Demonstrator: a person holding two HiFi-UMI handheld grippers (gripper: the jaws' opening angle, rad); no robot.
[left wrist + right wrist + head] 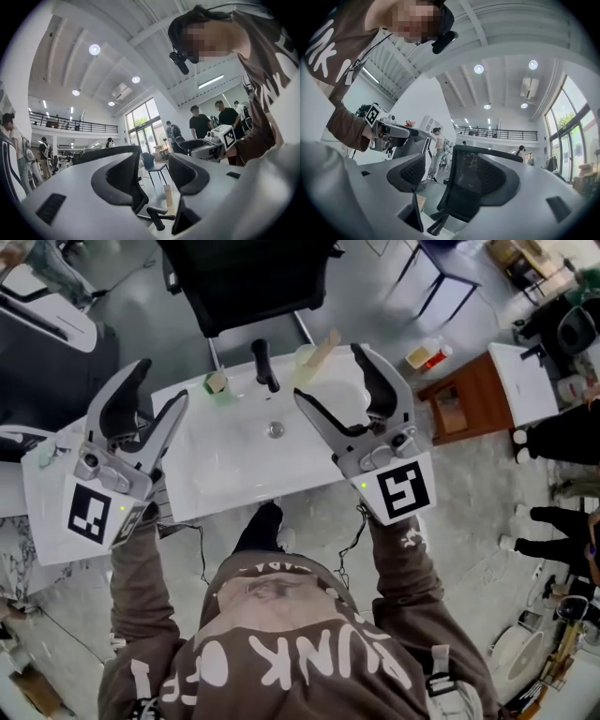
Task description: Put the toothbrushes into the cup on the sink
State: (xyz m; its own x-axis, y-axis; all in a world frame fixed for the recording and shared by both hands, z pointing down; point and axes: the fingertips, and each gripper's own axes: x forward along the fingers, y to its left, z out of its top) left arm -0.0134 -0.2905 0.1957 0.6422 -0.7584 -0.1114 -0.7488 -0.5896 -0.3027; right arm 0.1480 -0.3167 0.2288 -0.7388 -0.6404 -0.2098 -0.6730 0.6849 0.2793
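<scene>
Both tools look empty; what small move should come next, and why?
Probably lower the left tool toward the small green item left of the black faucet. Both it and the right tool hang open and empty above the white sink, and a beige stick-like toothbrush already leans in the pale cup. The green item seems the only thing left to check, though I cannot identify it.

A black office chair [248, 282] stands on grey floor [375, 296] (rather glossy); round ceiling lights [94, 49] and tall windows [140, 123] brighten the hall.
</scene>
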